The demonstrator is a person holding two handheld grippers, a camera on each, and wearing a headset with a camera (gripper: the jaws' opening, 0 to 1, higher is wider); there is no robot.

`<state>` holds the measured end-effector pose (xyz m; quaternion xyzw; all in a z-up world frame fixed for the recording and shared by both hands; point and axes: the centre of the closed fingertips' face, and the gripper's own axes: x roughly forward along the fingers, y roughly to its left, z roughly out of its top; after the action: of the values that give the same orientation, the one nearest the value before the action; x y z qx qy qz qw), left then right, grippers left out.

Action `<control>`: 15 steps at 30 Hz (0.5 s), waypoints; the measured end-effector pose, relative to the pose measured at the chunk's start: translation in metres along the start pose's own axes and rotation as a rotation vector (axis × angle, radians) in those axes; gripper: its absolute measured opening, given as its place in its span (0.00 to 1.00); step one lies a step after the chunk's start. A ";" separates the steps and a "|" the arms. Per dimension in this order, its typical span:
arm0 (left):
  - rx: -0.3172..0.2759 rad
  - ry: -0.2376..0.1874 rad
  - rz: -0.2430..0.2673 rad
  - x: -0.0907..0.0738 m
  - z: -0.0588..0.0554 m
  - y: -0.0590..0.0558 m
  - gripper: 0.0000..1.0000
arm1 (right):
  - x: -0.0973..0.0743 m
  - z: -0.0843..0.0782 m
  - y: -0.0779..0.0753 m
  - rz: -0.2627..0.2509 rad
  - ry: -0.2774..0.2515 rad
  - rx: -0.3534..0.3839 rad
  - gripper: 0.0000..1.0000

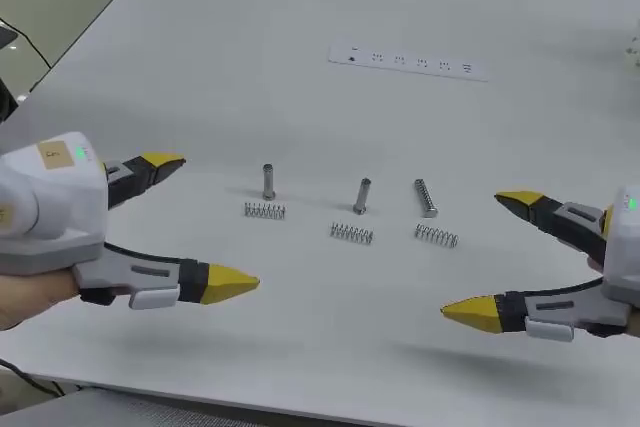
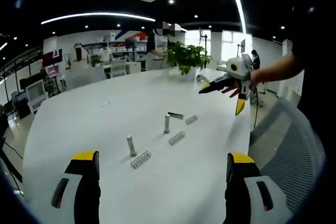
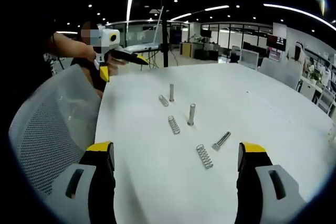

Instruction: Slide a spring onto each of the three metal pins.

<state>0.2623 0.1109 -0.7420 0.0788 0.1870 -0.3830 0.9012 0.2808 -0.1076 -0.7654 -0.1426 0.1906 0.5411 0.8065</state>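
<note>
Springs (image 1: 351, 234) loose centre frame, pins (image 1: 363, 195) bare | left gripper (image 1: 218, 223), right gripper (image 1: 470, 255) wide open, empty | risk: rightmost pin (image 1: 425, 198) lies flat, may roll if nudged

White table (image 1: 300, 7) in front of me, plain flat top. Far side: white power strip (image 1: 407, 62) lying flat. Nearer me, a row of three metal pins: left pin (image 1: 268, 181) upright, middle pin (image 1: 362, 196) upright, right pin (image 1: 425, 198) tipped onto its side. On my side of each, a spring lies flat: left spring (image 1: 264, 210), middle spring (image 1: 351, 234), right spring (image 1: 436, 236), each just beside its pin.
</note>
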 end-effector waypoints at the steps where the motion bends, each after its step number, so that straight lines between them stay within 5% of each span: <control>1: 0.001 0.001 0.001 0.000 0.000 0.000 0.98 | 0.000 -0.001 0.000 0.000 0.001 -0.001 0.99; 15: 0.002 0.005 -0.003 0.002 -0.001 0.000 0.98 | 0.001 -0.002 -0.004 0.001 0.013 0.003 0.98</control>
<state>0.2631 0.1097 -0.7434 0.0805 0.1891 -0.3842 0.9001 0.2845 -0.1095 -0.7674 -0.1446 0.1966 0.5401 0.8054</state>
